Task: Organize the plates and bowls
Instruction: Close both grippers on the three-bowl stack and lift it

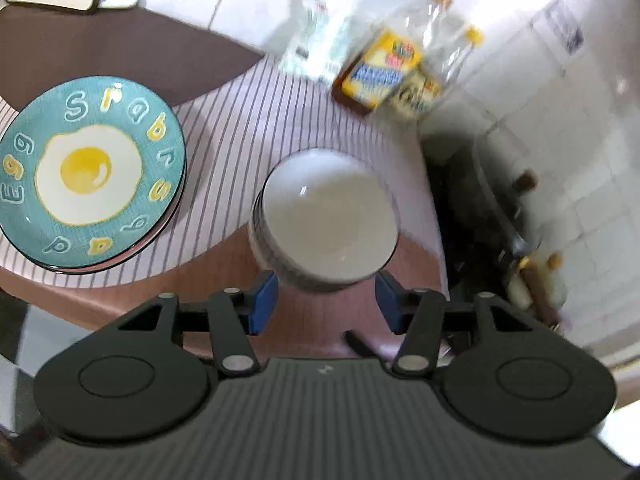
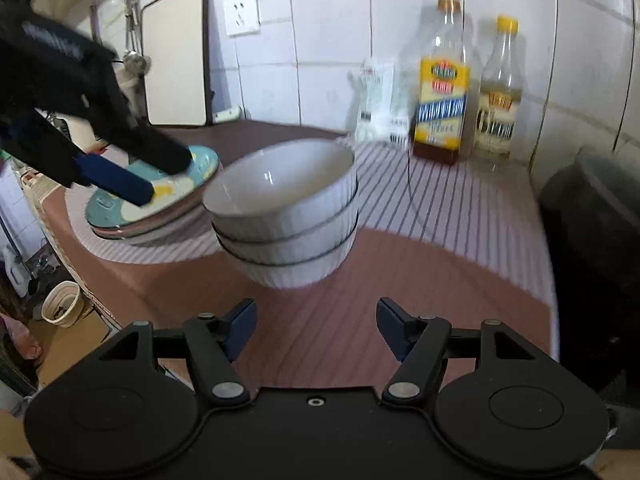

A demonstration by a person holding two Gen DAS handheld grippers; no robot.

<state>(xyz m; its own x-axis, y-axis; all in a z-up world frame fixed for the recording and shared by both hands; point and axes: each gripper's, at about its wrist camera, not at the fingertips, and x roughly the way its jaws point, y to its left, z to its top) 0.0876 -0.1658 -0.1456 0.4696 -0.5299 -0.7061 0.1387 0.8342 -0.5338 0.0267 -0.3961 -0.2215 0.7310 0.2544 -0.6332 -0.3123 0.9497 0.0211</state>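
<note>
Looking down my left wrist camera, I am seeing the left tongs (image 1: 325, 300) spread wide and holding nothing, blue pads apart on either side of the near edge of the stacked white bowls (image 1: 326, 216). From the right camera, the left tongs (image 2: 160, 178) are hanging over the plates. I am holding the right tongs (image 2: 316, 326) wide too, empty, above bare brown counter (image 2: 320, 340) just short of the bowl stack (image 2: 286, 216). Three ribbed bowls are sitting nested, mouths up, leaning slightly, at the edge of the striped mat (image 2: 452, 196). Beside them, on the same mat, the stack of plates (image 1: 90, 172) is lying flat, the teal fried-egg plate on top. Two oil bottles (image 2: 442, 80) are standing upright against the tiled wall (image 2: 332, 12).
</note>
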